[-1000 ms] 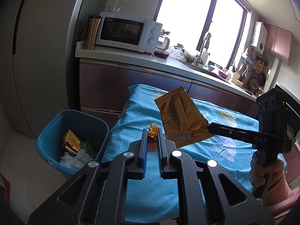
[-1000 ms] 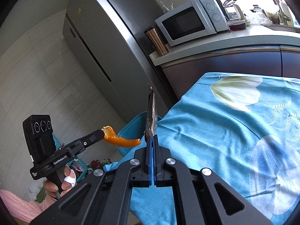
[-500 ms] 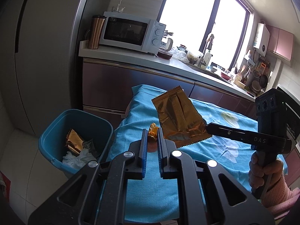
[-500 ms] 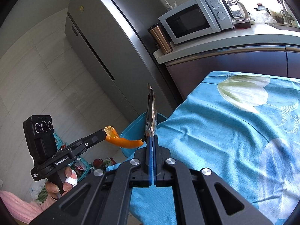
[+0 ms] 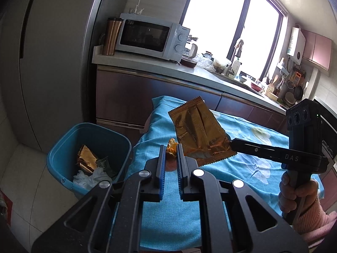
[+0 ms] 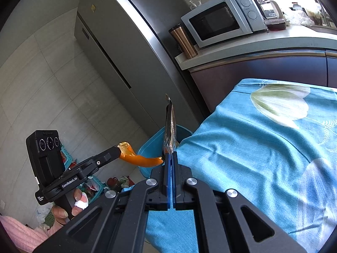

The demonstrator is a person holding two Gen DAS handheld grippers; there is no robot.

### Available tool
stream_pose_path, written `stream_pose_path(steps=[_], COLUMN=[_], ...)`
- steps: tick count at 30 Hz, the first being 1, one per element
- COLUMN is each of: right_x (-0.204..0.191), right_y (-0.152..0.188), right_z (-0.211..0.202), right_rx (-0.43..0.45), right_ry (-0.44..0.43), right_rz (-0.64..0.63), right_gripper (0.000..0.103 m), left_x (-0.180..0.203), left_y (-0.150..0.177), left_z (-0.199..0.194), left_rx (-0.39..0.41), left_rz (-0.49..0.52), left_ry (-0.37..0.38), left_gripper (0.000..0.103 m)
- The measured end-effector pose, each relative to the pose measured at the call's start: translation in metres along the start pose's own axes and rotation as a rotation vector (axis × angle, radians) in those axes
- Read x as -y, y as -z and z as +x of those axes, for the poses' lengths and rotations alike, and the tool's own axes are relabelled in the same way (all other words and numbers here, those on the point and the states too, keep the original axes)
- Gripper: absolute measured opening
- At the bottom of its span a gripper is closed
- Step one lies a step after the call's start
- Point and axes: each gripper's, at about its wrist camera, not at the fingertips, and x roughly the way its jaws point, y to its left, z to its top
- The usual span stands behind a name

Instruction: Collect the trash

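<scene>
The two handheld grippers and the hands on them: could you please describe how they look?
Both the left gripper and right gripper are black, with blue finger pads, silver bolts and a three-lens box on top. White lettering marks their sides. Pink knitted sleeves; a white bandage wraps one left-hand finger.

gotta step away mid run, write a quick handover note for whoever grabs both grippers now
Left gripper: shut on an orange peel, held in the air beside the table edge.
Right gripper: shut on one corner of a gold foil wrapper, held above the blue tablecloth.
Blue bin: on the floor by the table's end, left of both grippers; a gold wrapper and white crumpled trash already lie in it.
Done: both pieces picked up.
Left: carry each over the bin and release. No other trash shows on the visible part of the cloth.
</scene>
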Motion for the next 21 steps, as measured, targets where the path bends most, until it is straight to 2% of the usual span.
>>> stream_pose_path(steps=[21], right_x=[-0.009], right_y=[-0.004], right_z=[0.016], right_rx=[-0.015], right_ry=[-0.017], right_rz=[0.000], right_gripper=[0.000], left_x=[-0.006], left_y=[0.002], left_z=[-0.007], left_rx=[0.006], left_rz=[-0.033], left_ry=[-0.015], left_gripper=[0.010])
